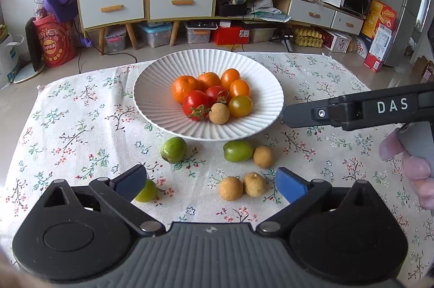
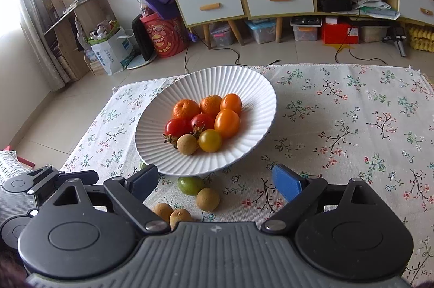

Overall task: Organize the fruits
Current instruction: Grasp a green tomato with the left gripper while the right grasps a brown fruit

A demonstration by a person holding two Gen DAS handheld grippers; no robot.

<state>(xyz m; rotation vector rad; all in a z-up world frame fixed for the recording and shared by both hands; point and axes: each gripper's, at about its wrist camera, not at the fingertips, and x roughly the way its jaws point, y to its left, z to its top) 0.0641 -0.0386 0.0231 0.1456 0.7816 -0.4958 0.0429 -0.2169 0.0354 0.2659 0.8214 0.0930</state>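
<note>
Scanning from my left edge across the floral cloth on the counter, I first meet a green fruit half hidden behind the left pad of my left gripper, whose fingers stand spread wide with nothing between them. Next comes a round green fruit just in front of the white ribbed bowl, then an oblong green fruit whose long axis runs roughly left to right, touching a tan longan on its right. Nearer my left fingers sit two more longans, side by side and touching, just inside the right pad. The bowl already holds oranges, tomatoes and one longan, so I judge the job partly done, with six pieces loose on the cloth. My right gripper is likewise released and empty; from its own camera the oblong green fruit and a longan lie straight ahead between its fingers, close under the bowl's near rim. The pair of longans lies low and left there, partly behind the gripper body. I judge my left hand better placed for that pair, and the right for the oblong fruit, closing across its short axis
</note>
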